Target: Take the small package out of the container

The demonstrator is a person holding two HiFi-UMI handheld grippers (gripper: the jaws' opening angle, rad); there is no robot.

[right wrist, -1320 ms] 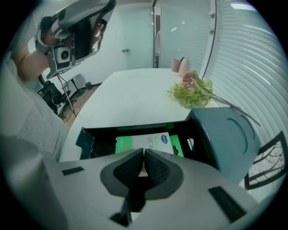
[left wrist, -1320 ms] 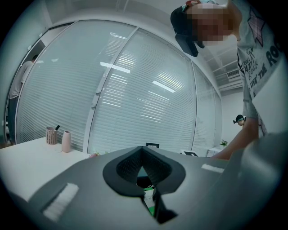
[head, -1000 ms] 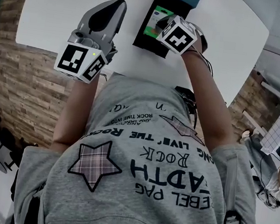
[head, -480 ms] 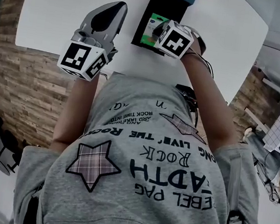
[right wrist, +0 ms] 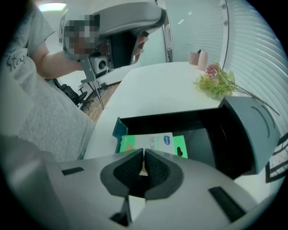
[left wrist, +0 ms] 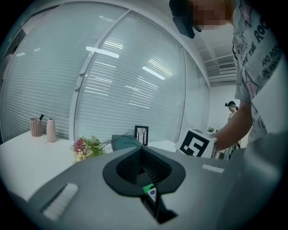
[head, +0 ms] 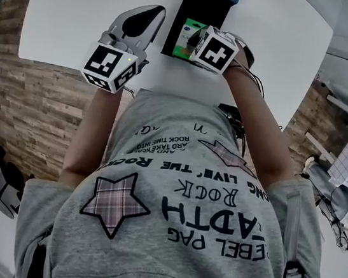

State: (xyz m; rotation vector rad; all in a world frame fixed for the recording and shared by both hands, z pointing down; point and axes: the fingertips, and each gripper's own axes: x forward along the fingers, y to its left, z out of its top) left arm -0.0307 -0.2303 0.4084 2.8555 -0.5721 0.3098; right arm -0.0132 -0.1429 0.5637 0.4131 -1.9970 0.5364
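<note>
The small package (right wrist: pixel 153 143), a flat green and white card, lies in the black pulled-out drawer (right wrist: pixel 118 128) of the dark teal container (right wrist: pixel 245 130). My right gripper (right wrist: pixel 144 155) points steeply down over the drawer's front, shut on the package's near edge. From the head view its marker cube hides the jaws of the right gripper (head: pixel 204 42) and part of the package (head: pixel 188 31). My left gripper (head: pixel 152 11) hovers over the white table just left of the drawer (head: pixel 202 7). The left gripper (left wrist: pixel 144 167) is shut with nothing in it.
A flower bunch (right wrist: pixel 216 83) lies on the white table (head: pixel 77 6) beside the container. Pink cups (left wrist: pixel 42 129) stand farther off and a small picture frame (left wrist: pixel 141 134) behind the container (left wrist: pixel 123 141). The table's near edge runs right below both grippers.
My left gripper has sunk and edged right, closer to the drawer. The right gripper has shifted a little along the drawer with the package.
</note>
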